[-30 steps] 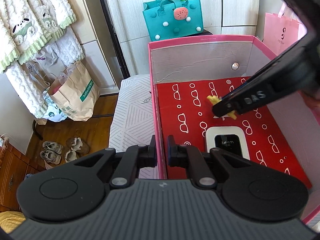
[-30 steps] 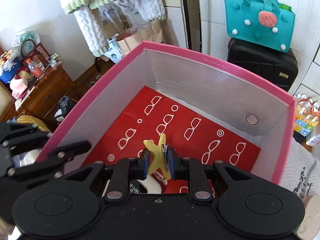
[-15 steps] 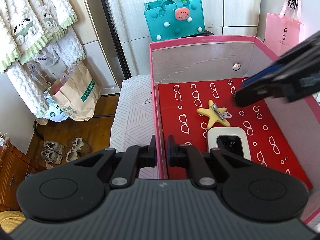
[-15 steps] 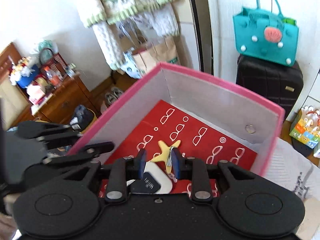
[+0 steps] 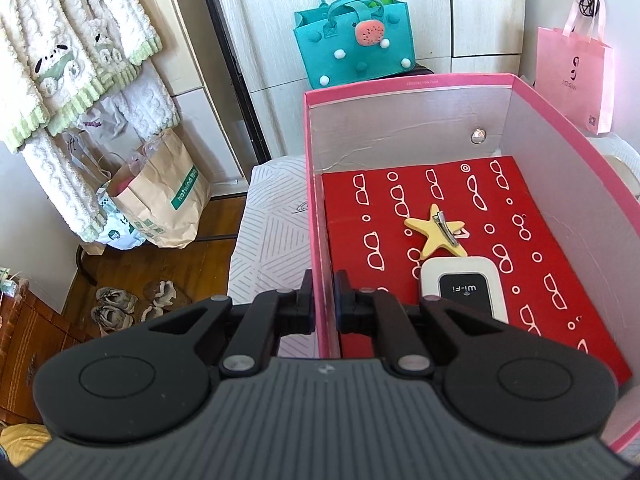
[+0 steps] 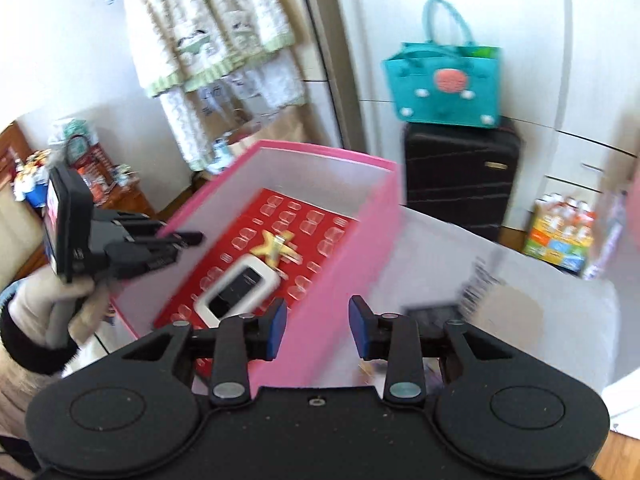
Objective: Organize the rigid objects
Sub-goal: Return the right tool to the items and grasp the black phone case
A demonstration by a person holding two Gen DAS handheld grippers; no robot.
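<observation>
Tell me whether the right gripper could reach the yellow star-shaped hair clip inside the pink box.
Probably yes: the right gripper is open and empty, the pink box is open-topped, and the yellow star-shaped hair clip lies uncovered.

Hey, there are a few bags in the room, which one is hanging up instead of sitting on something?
The pink gift bag, hung by its ribbon handles at the far right. The teal felt bag sits on a black suitcase, and the brown paper bag stands on the floor.
</observation>
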